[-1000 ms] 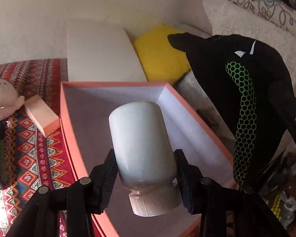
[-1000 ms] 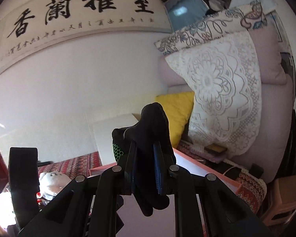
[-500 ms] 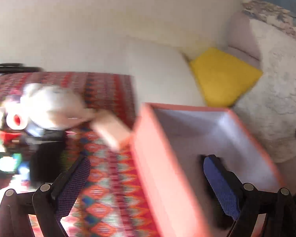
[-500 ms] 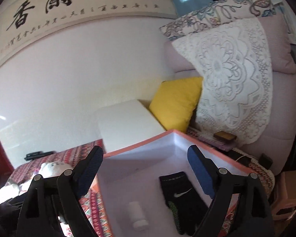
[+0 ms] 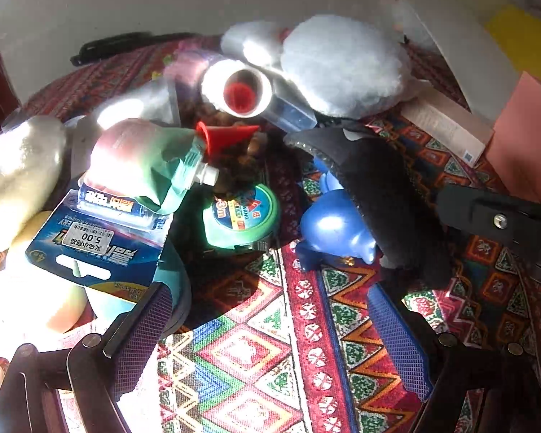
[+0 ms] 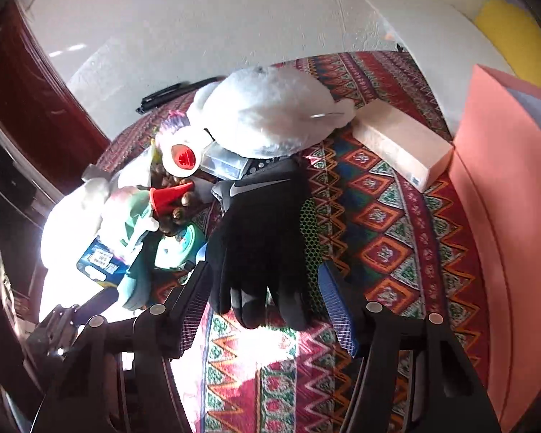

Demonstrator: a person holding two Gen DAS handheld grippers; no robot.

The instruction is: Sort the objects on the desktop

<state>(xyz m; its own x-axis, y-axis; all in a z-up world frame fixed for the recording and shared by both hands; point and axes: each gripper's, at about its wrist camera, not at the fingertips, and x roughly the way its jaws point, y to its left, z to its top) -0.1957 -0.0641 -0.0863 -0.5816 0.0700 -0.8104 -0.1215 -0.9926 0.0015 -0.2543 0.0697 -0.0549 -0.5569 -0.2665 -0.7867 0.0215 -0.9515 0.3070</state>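
Left wrist view: left gripper (image 5: 270, 328) spread wide, empty, above patterned cloth (image 5: 256, 353).
Right wrist view: right gripper (image 6: 267, 310) spread, fingers either side of black glove (image 6: 263, 231) fingertips; contact unclear.
Glove: flat on cloth, cuff toward white plush (image 6: 267, 122).
Pile: tape measure (image 5: 243, 216), blue toy (image 5: 333, 227) half under glove, battery pack (image 5: 97, 249), pouch (image 5: 144, 166); left side blown out by glare.
Cut off: orange box (image 6: 494, 195) at right edge.
Near box: beige block (image 6: 400, 144).
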